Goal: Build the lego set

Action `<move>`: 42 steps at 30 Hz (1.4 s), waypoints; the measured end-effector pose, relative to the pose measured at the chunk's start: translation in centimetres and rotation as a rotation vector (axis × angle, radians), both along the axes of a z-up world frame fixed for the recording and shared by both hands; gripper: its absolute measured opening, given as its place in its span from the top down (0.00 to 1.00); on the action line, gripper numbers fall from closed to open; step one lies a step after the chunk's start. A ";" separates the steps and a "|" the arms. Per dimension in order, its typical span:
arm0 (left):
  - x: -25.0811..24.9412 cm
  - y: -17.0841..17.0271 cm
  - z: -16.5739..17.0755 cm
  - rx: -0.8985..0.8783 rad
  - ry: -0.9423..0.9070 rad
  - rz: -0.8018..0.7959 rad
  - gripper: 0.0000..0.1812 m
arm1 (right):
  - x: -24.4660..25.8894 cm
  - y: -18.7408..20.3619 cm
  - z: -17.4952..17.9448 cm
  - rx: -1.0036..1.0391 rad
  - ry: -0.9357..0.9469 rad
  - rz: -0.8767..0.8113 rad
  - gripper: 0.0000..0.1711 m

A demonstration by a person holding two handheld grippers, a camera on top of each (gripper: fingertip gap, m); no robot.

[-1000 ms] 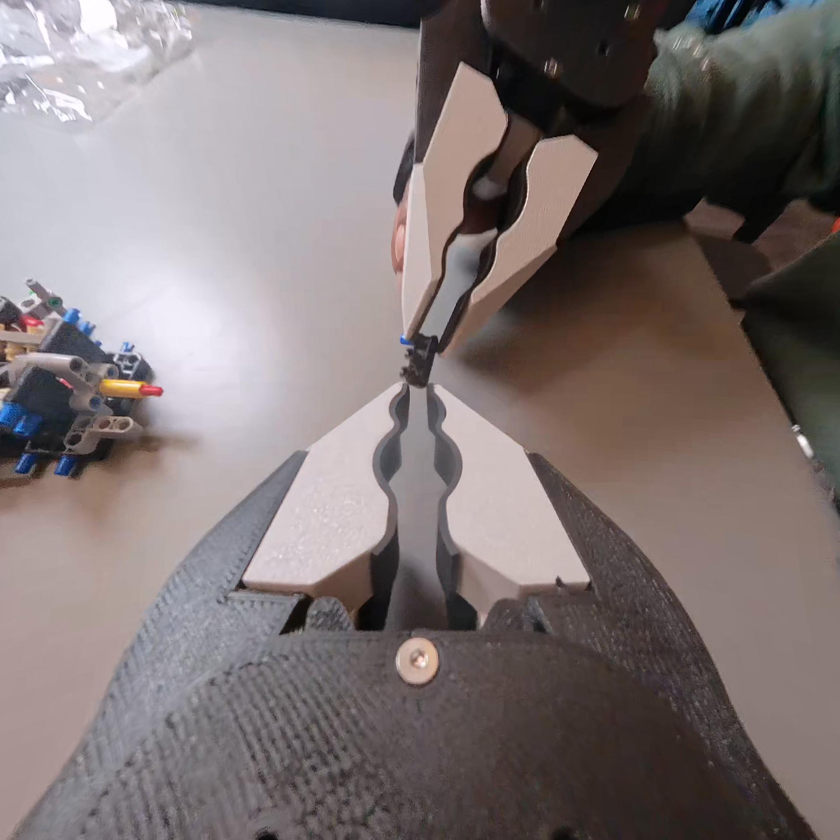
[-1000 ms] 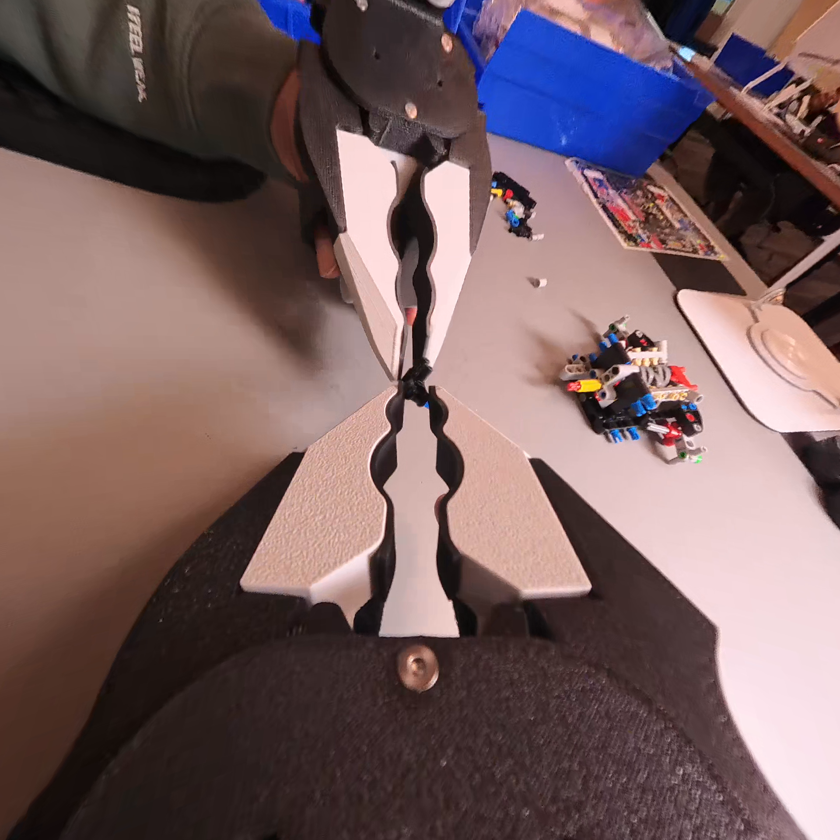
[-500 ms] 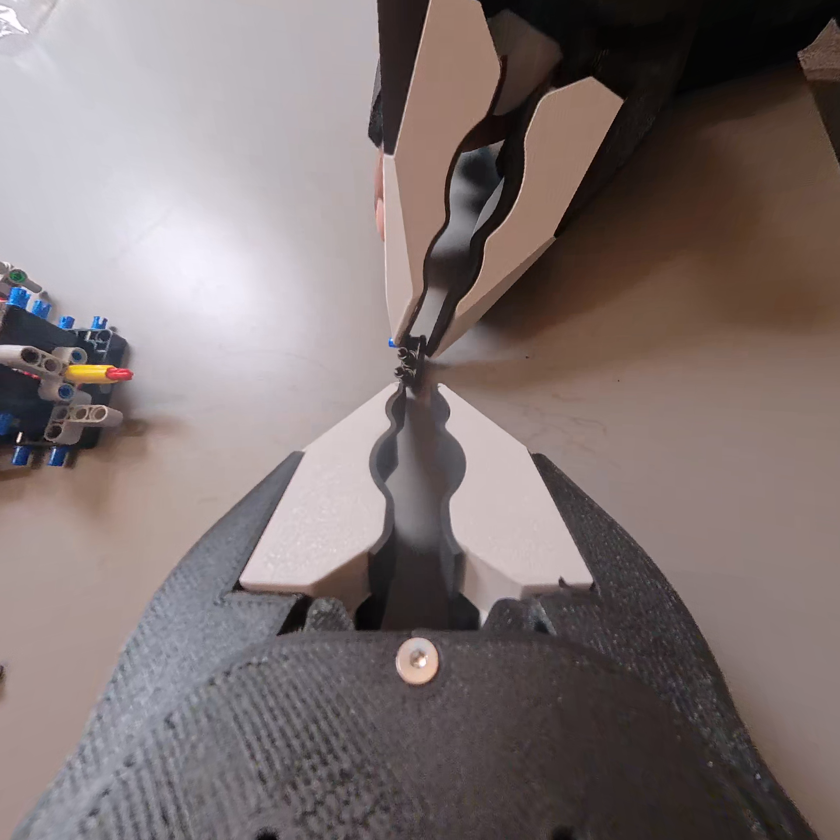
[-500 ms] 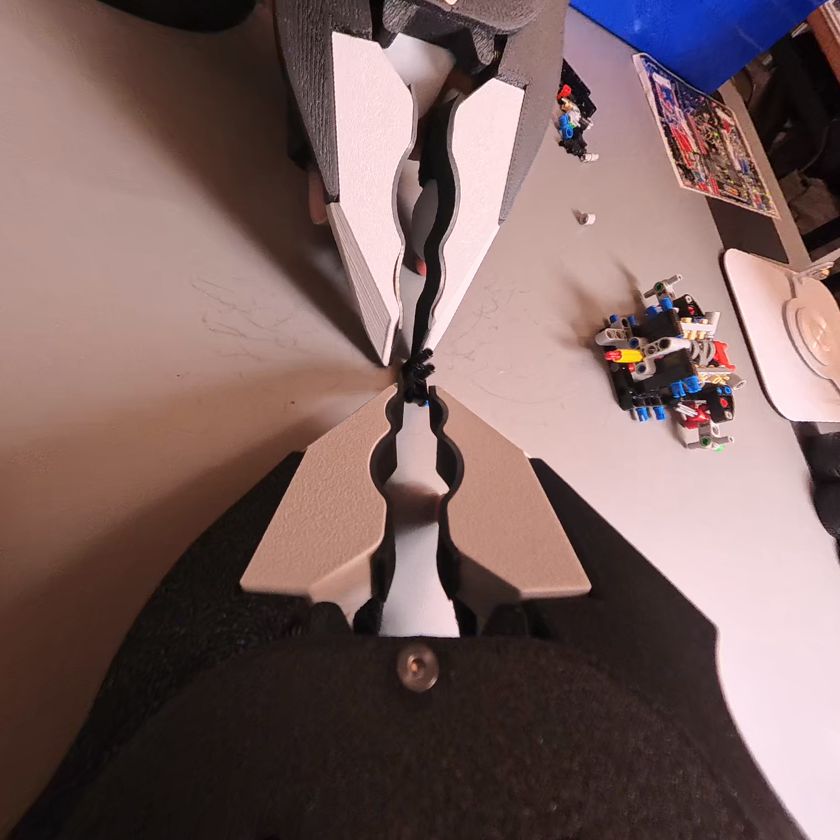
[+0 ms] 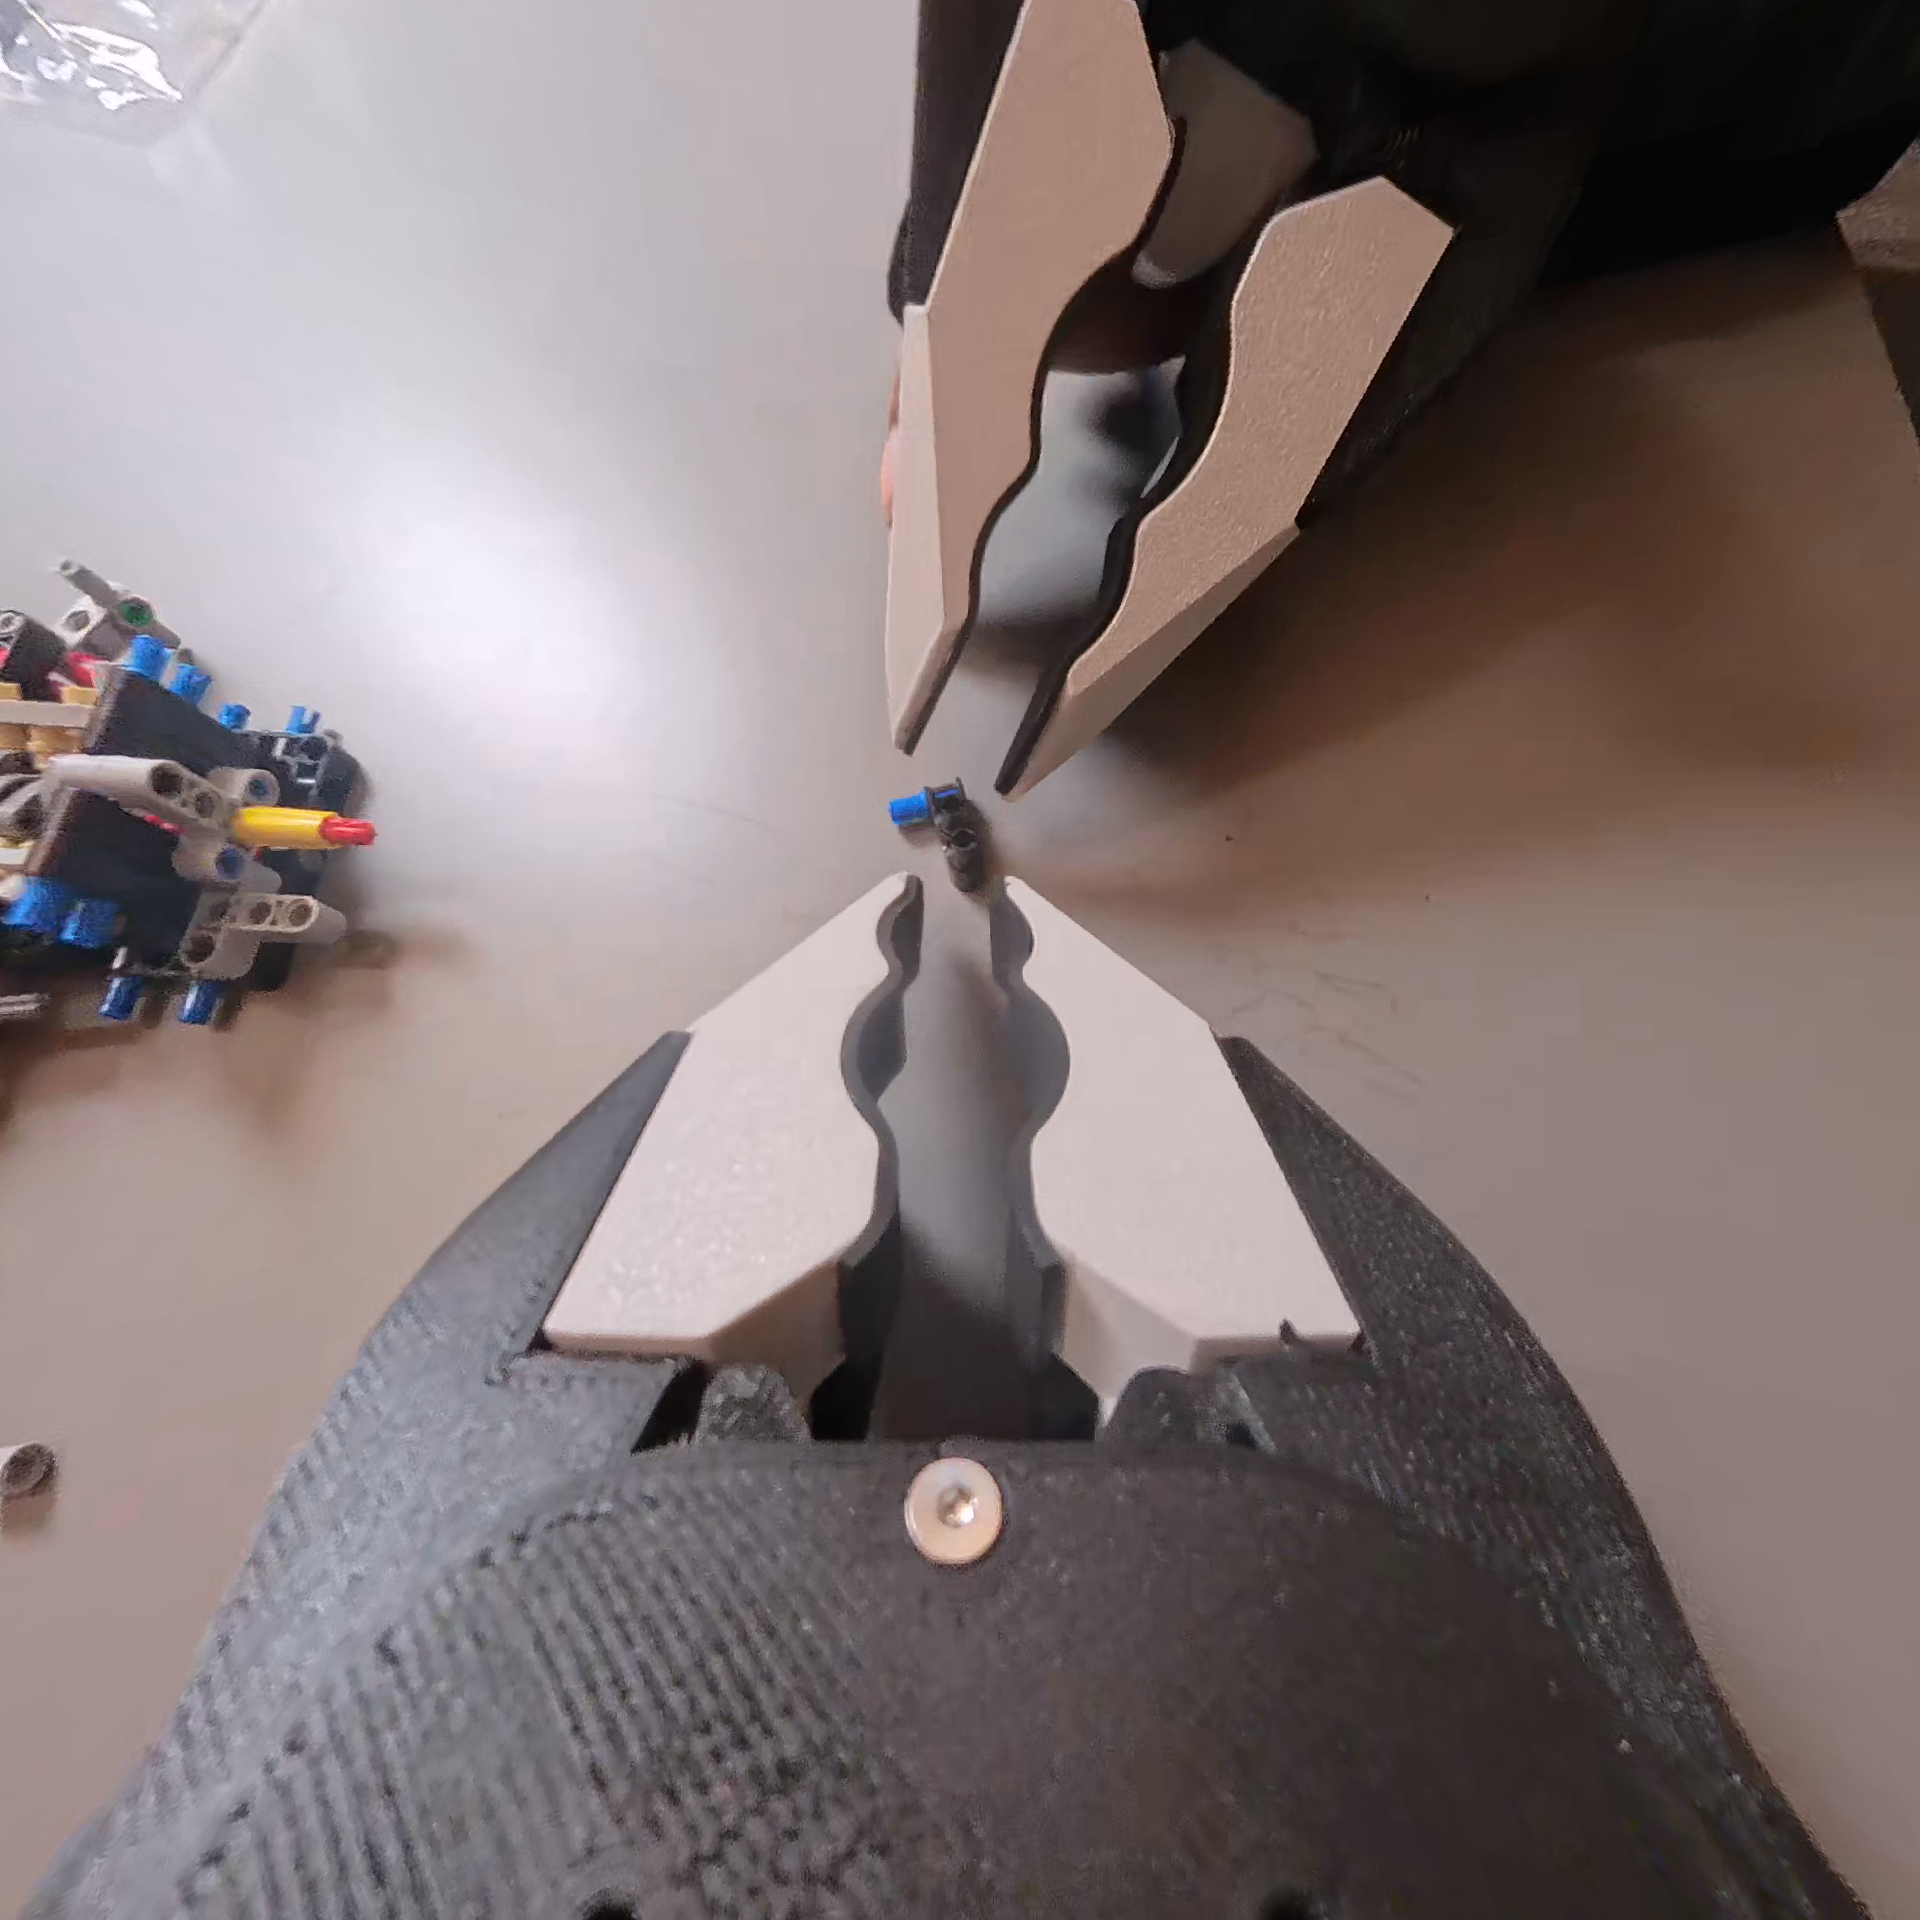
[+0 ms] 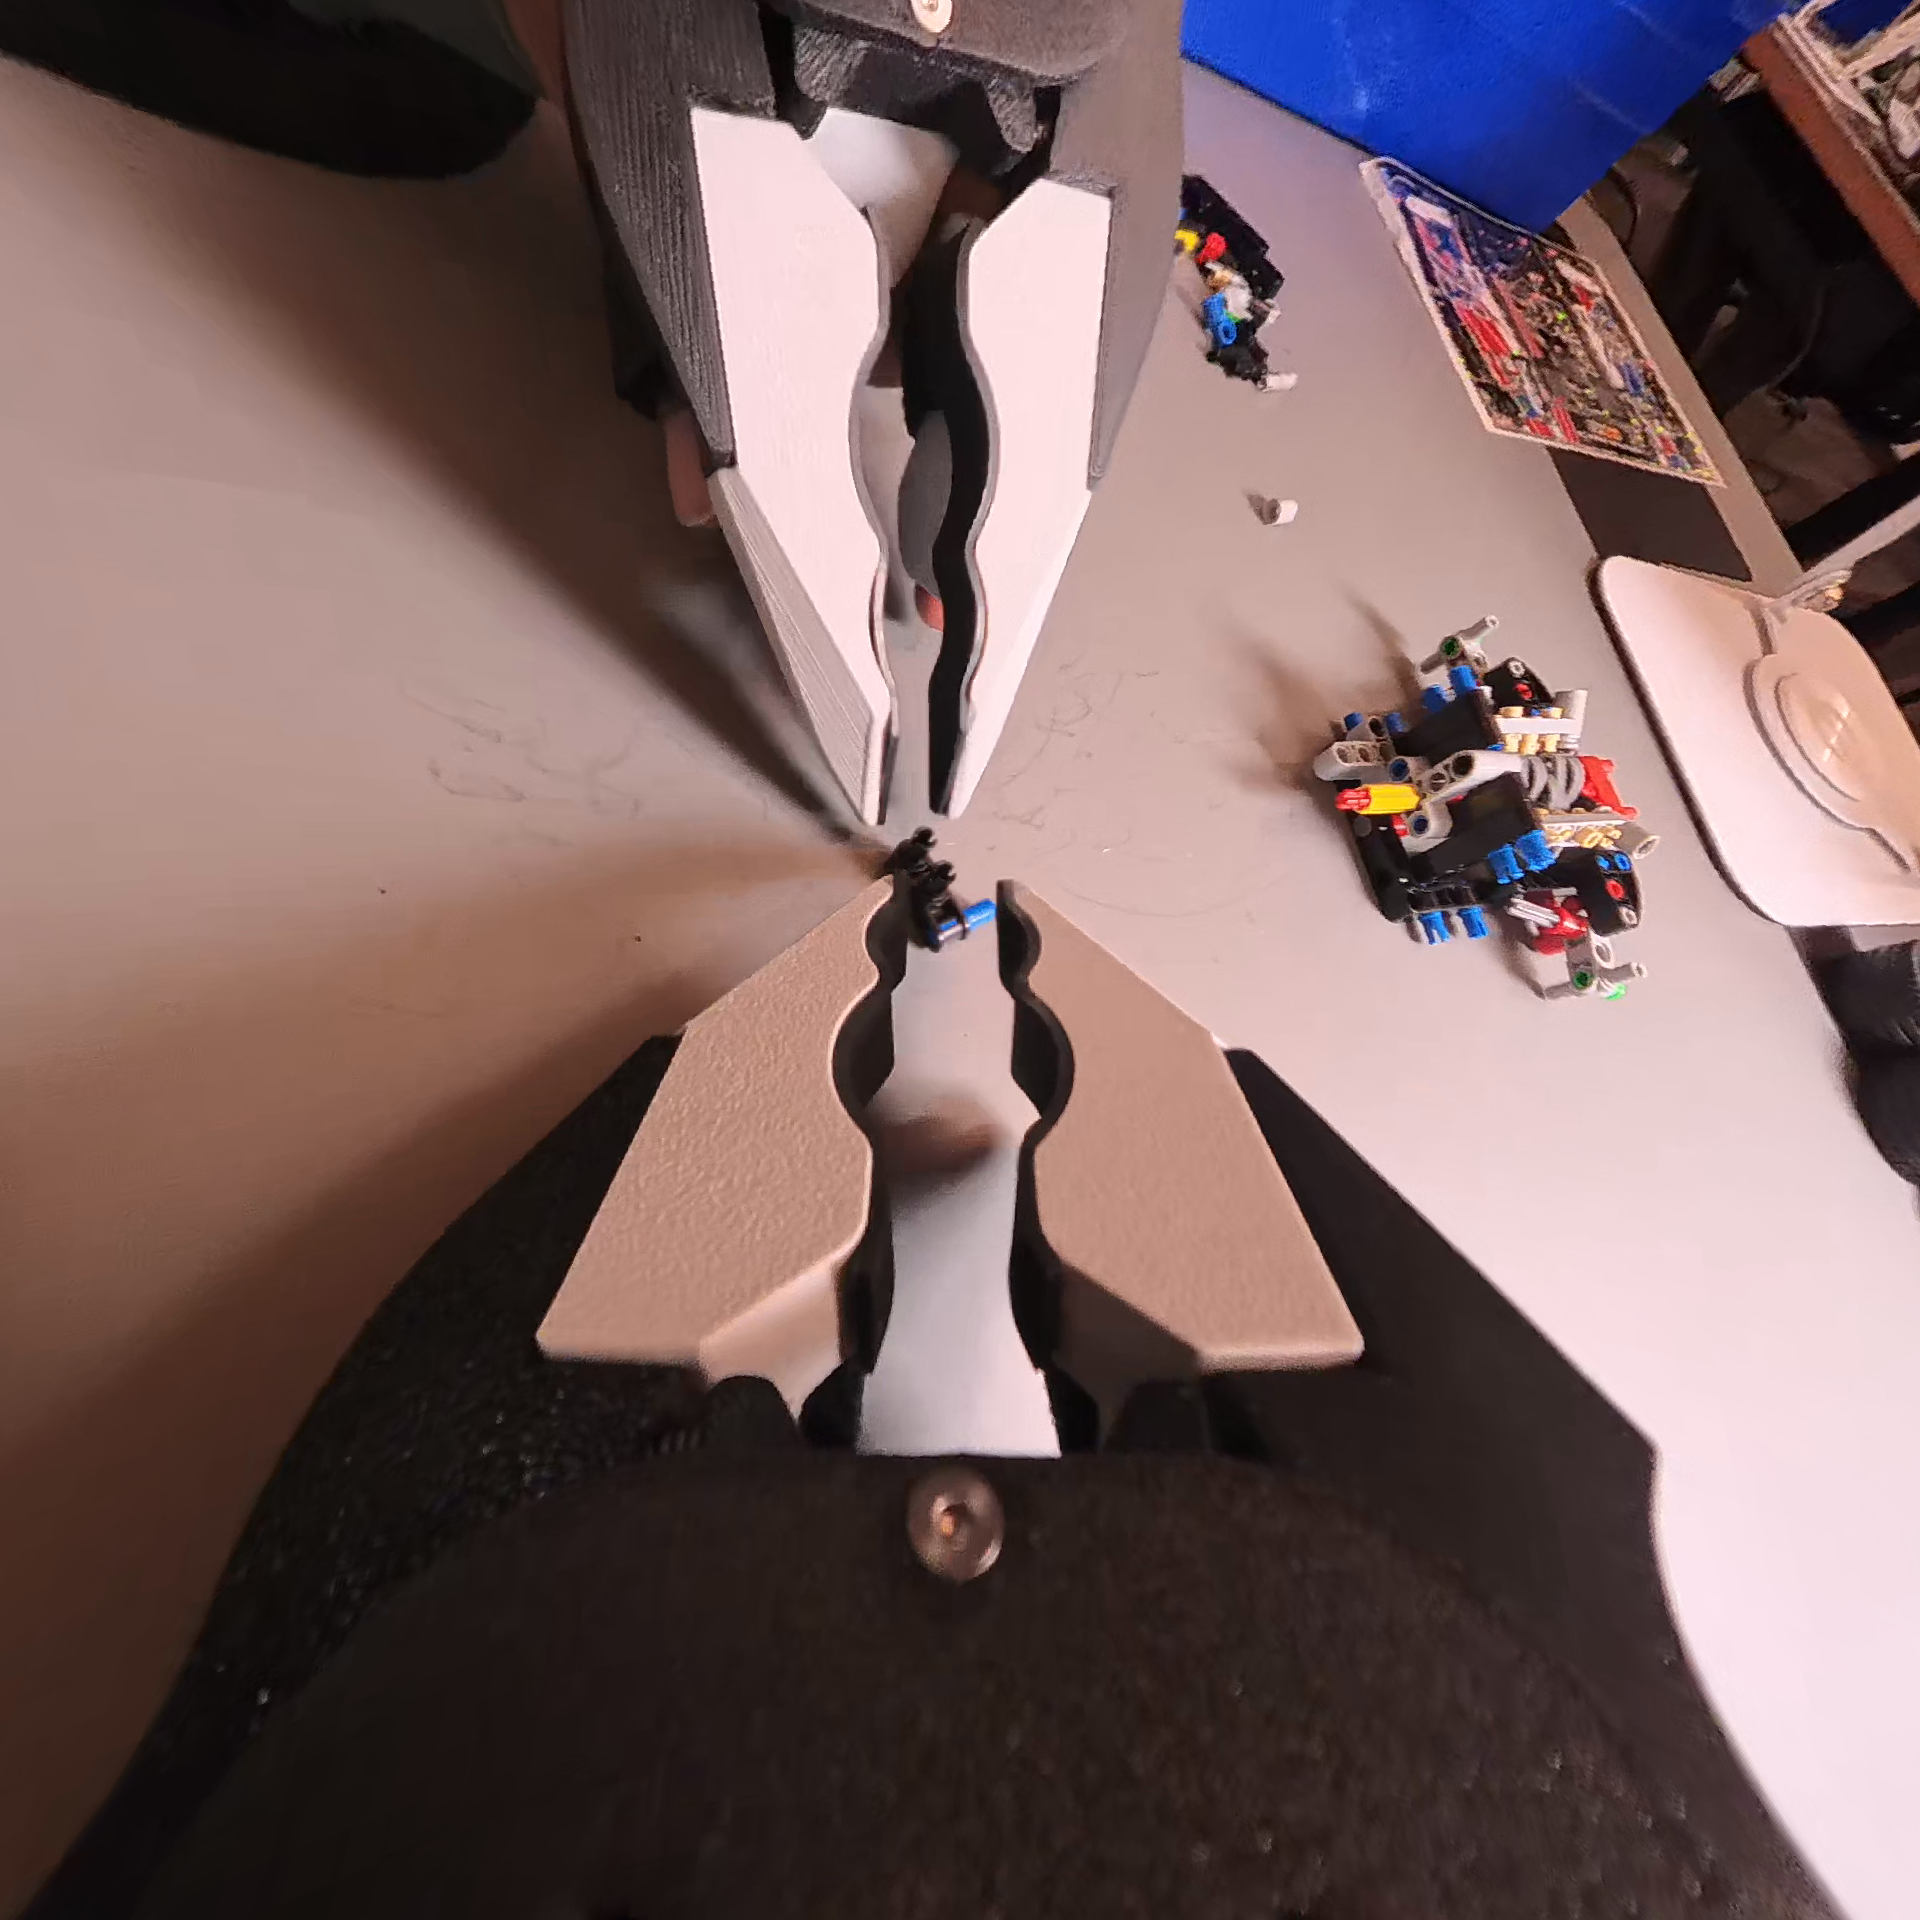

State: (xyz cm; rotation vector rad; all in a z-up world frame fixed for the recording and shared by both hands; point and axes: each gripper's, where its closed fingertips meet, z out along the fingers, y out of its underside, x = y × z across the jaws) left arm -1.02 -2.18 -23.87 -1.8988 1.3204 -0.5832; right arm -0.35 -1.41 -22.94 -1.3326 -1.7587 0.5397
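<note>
Both wrist cams look down close at surface (image 5: 520, 364), facing each other; shared: black-blue connector piece (image 5: 940, 821) (image 6: 935, 899).

Your small pin piece (image 5: 943, 823) lies on the worktop (image 5: 540, 436) between both grippers' fingers; the partial build (image 5: 156, 821) sits well left.

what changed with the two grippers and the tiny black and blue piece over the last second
Both grippers opened. A second ago the left gripper and right gripper pinched the small piece tip to tip; now both have let go, and it sits between their parted fingers. Whether it rests on the table is unclear. The lego model stayed put.
</note>
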 end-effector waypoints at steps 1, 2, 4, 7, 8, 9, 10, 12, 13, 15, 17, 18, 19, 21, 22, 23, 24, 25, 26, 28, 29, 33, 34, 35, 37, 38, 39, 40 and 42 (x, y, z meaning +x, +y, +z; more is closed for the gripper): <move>-0.1 0.2 0.4 -0.001 -0.019 0.013 0.93 | 0.1 0.1 0.2 -0.011 0.013 -0.007 0.91; -0.2 0.4 0.8 0.001 -0.041 0.030 0.92 | 0.1 0.2 0.4 -0.023 0.024 -0.013 0.91; -0.6 1.1 1.7 0.007 -0.092 0.075 0.88 | 0.3 0.5 0.7 -0.041 0.039 -0.026 0.89; -1.6 2.6 3.6 0.034 -0.195 0.168 0.83 | 0.3 0.9 1.0 -0.067 0.063 -0.049 0.86; -2.0 3.2 4.3 0.047 -0.235 0.202 0.82 | 0.3 1.1 1.2 -0.076 0.074 -0.064 0.85; -2.5 3.7 5.0 0.062 -0.273 0.236 0.81 | 0.4 1.4 1.4 -0.087 0.086 -0.081 0.85; -3.0 4.2 5.5 0.074 -0.306 0.267 0.80 | 0.4 1.7 1.6 -0.100 0.101 -0.095 0.83; -4.1 5.1 6.3 0.089 -0.360 0.326 0.79 | 0.4 2.5 2.1 -0.128 0.144 -0.136 0.81; -4.6 5.4 6.6 0.095 -0.382 0.352 0.78 | 0.4 2.9 2.5 -0.142 0.169 -0.155 0.81; -5.3 6.0 7.0 0.099 -0.417 0.391 0.76 | 0.5 4.2 2.9 -0.165 0.213 -0.195 0.80; -5.9 6.3 7.3 0.108 -0.434 0.417 0.76 | 0.5 5.9 3.1 -0.164 0.233 -0.233 0.80; -6.1 6.4 7.3 0.113 -0.434 0.426 0.76 | 0.5 6.9 3.1 -0.154 0.230 -0.248 0.79; -6.2 6.5 7.3 0.116 -0.433 0.433 0.76 | 0.5 8.0 2.9 -0.139 0.210 -0.259 0.79; -6.3 6.6 7.1 0.119 -0.425 0.439 0.76 | 0.3 9.9 2.6 -0.125 0.165 -0.262 0.78; -6.3 6.7 7.0 0.121 -0.420 0.441 0.76 | 0.0 10.9 2.6 -0.133 0.148 -0.259 0.77; -6.4 6.7 6.8 0.126 -0.412 0.445 0.76 | -0.4 11.8 2.7 -0.139 0.136 -0.256 0.76; -6.5 6.8 6.8 0.133 -0.405 0.450 0.76 | -0.9 12.8 2.9 -0.147 0.123 -0.247 0.74; -6.6 6.9 6.7 0.143 -0.399 0.456 0.76 | -1.3 13.6 2.9 -0.162 0.103 -0.236 0.72; -6.8 7.0 6.7 0.151 -0.393 0.463 0.76 | -1.8 14.4 2.8 -0.182 0.081 -0.221 0.69; -7.1 7.2 6.5 0.158 -0.385 0.476 0.77 | -2.7 15.2 2.1 -0.229 0.016 -0.163 0.63; -7.3 7.3 6.4 0.156 -0.383 0.481 0.77 | -3.0 15.5 1.6 -0.237 -0.015 -0.136 0.59; -7.9 7.7 5.7 0.127 -0.390 0.501 0.77 | -4.1 16.1 0.5 -0.246 -0.087 -0.013 0.49; -8.0 7.8 5.6 0.116 -0.396 0.506 0.78 | -4.1 16.2 0.4 -0.246 -0.099 0.009 0.46; -8.1 7.9 5.5 0.102 -0.404 0.508 0.78 | -4.2 16.2 0.4 -0.258 -0.103 0.026 0.44; -8.0 7.9 5.5 0.080 -0.421 0.506 0.78 | -4.5 16.5 0.1 -0.264 -0.113 0.032 0.41; -7.9 7.8 5.5 0.073 -0.428 0.500 0.78 | -4.7 16.8 -0.2 -0.250 -0.126 0.025 0.40; -7.8 7.7 5.6 0.072 -0.430 0.495 0.78 | -5.0 17.0 -0.5 -0.240 -0.135 0.020 0.40; -7.6 7.6 5.6 0.077 -0.425 0.490 0.78 | -5.3 16.8 -0.7 -0.247 -0.137 0.018 0.41; -7.4 7.5 5.4 0.099 -0.399 0.484 0.79 | -5.8 16.4 -1.2 -0.251 -0.141 0.003 0.51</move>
